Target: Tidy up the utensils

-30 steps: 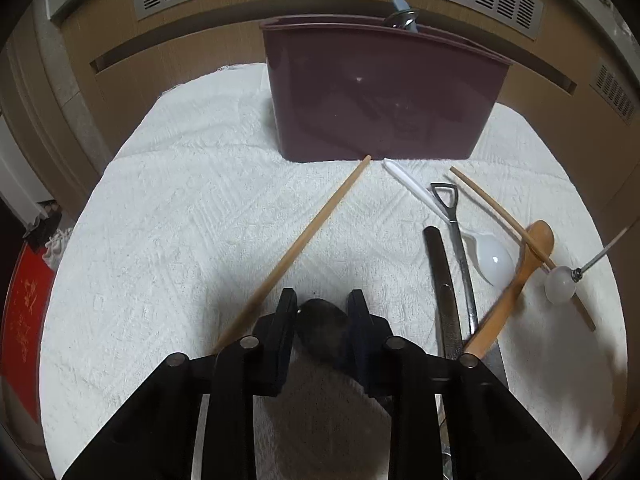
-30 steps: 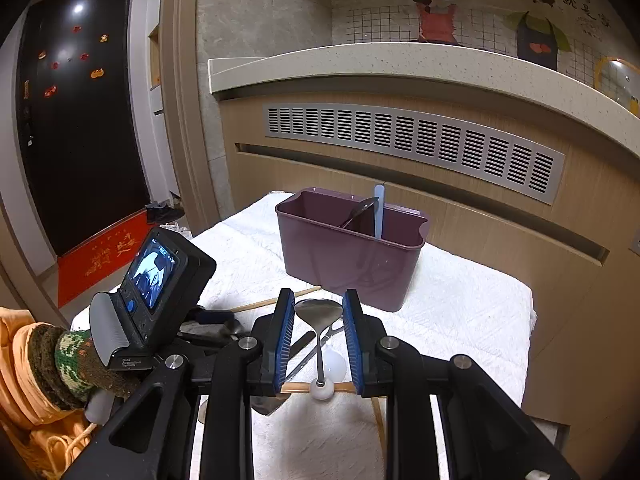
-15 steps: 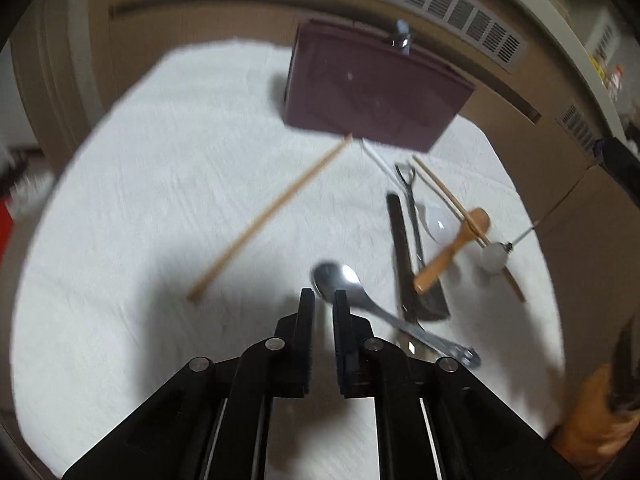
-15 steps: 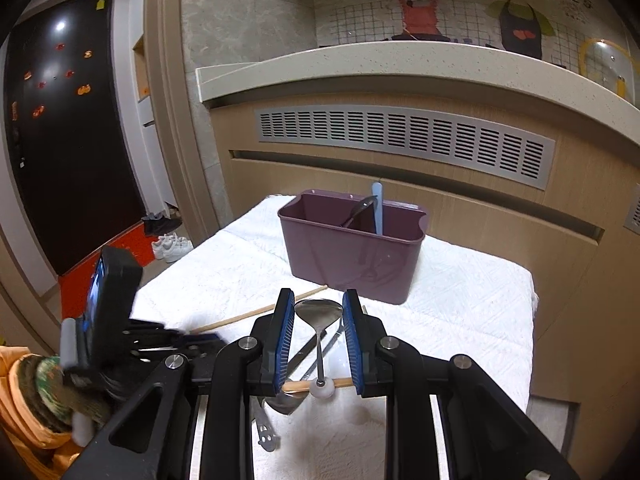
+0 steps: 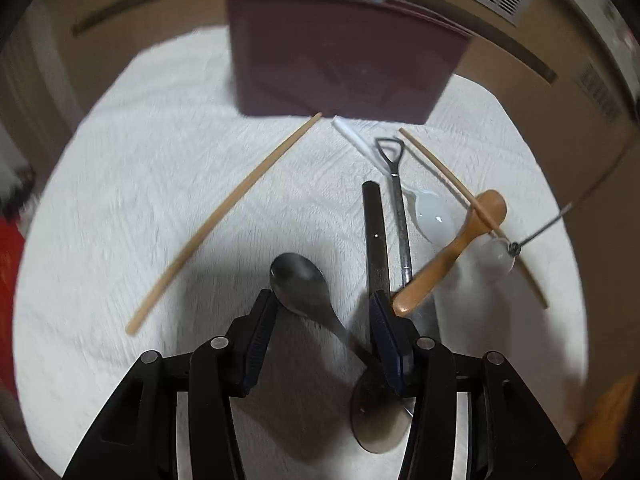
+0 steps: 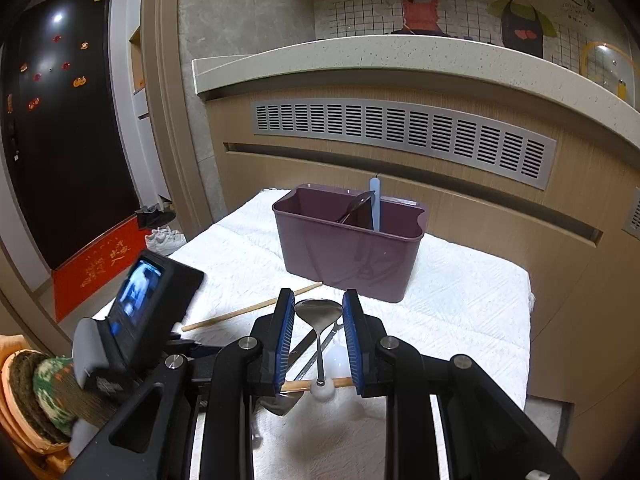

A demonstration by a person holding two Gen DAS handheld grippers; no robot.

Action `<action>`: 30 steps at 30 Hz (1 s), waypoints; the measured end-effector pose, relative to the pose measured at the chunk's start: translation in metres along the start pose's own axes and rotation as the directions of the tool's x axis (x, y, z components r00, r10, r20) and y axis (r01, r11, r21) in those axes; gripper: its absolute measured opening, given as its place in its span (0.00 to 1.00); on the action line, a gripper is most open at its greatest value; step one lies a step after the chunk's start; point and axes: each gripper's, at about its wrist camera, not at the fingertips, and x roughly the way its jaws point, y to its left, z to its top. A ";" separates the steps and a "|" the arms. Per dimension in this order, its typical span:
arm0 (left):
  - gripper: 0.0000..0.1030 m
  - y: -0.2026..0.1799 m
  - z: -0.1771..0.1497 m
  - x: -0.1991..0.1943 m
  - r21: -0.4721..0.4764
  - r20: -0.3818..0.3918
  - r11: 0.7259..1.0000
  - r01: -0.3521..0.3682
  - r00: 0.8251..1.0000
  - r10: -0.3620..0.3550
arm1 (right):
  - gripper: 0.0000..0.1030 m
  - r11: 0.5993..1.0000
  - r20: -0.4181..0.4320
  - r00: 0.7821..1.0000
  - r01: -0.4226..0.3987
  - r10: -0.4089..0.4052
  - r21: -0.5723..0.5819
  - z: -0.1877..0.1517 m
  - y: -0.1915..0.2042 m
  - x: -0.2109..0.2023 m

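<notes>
White-cloth table [image 5: 120,200] by a wood counter. Metal spoon [image 5: 298,276] lies flat w/ its bowl between left gripper [image 5: 324,312], jaws opening, not pressing it. Right gripper [image 6: 319,336] clenched on a ladle [image 6: 319,310], prob bound for purple caddy [image 6: 348,248].

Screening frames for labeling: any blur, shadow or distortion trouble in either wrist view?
Left wrist view: motion-smeared, the purple caddy and cloth edges soft; gripper shadow darkens the metal spoon. Right wrist view: sharp, evenly lit; fisheye bends the counter ledge.
</notes>
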 end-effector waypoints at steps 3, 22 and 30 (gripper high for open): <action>0.53 0.004 -0.002 0.005 0.068 0.061 0.994 -0.083 0.995 0.079 | 0.22 1.000 0.000 1.000 -0.003 0.003 -0.003 -0.001 0.000 0.001; 0.03 0.026 -0.011 -0.053 0.112 0.323 0.993 -0.035 0.946 -0.003 | 0.21 0.999 -0.036 0.998 -0.051 0.051 0.007 -0.011 0.000 0.011; 0.03 0.056 -0.011 -0.093 0.036 0.405 0.999 -0.030 0.914 0.012 | 0.21 1.000 -0.015 1.000 -0.026 0.026 -0.003 -0.003 0.005 0.003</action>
